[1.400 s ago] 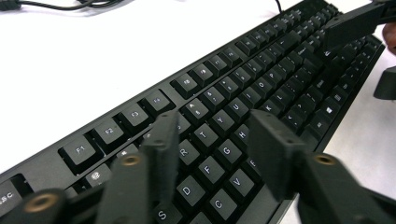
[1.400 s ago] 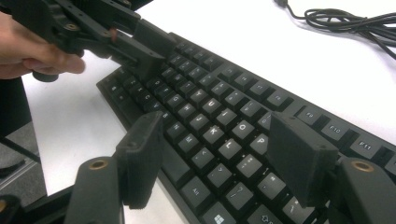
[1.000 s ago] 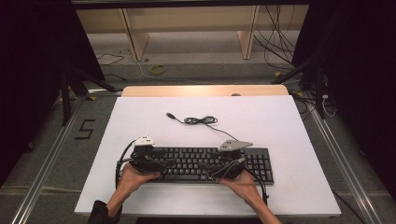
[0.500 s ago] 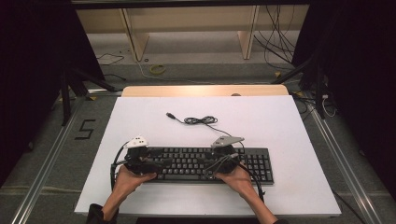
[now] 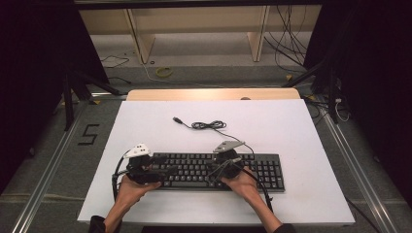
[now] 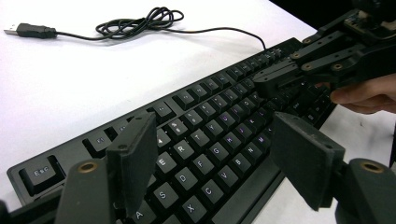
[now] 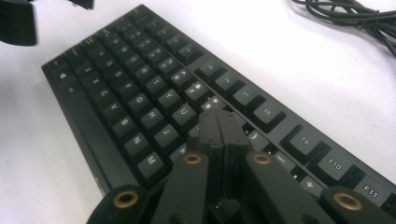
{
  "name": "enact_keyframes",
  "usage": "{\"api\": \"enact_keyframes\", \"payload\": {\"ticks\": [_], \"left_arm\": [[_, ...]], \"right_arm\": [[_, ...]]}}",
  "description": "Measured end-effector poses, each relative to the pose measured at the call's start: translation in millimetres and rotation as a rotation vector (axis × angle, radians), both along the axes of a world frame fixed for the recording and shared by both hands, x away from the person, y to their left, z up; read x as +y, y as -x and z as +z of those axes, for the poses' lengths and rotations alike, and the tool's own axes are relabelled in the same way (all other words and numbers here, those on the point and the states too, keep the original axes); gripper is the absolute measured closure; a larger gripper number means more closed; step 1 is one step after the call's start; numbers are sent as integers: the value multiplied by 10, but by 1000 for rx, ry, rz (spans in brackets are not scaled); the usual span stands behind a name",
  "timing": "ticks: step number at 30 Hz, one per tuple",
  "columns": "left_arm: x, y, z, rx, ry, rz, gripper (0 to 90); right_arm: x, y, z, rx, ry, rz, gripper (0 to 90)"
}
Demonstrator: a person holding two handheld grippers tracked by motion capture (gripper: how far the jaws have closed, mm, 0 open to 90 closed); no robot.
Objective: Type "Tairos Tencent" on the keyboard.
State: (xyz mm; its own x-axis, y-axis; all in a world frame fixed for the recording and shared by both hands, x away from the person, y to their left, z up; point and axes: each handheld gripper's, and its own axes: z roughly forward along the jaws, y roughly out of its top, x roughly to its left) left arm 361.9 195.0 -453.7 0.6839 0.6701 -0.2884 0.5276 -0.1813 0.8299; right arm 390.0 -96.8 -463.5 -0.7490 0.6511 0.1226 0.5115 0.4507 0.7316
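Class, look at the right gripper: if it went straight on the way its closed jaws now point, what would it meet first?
Most likely the keyboard. The right gripper, jaws shut with nothing between them, tilts down over the keys, probably reaching those near the I key; exact depth is unclear.

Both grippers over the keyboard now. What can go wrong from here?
1. The right gripper, jaws just closed and shut with nothing between them, sits over the keyboard middle keys; the broad joined tip may press two keys at once.
2. The left gripper hangs open over the keyboard's left keys; a jaw could catch a keycap.
3. The loose cable could snag if the keyboard shifts.
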Motion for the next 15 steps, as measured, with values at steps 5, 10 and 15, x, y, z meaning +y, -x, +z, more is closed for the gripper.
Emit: {"api": "enact_keyframes", "payload": {"ticks": [5, 10, 15], "left_arm": [[12, 28, -13, 3, 15, 3, 315], [24, 59, -26, 5, 24, 7, 316], [36, 80, -32, 5, 30, 11, 317]], "right_arm": [[10, -26, -32, 12, 10, 0, 900], [27, -35, -57, 19, 18, 1, 900], [33, -44, -74, 26, 24, 4, 900]]}}
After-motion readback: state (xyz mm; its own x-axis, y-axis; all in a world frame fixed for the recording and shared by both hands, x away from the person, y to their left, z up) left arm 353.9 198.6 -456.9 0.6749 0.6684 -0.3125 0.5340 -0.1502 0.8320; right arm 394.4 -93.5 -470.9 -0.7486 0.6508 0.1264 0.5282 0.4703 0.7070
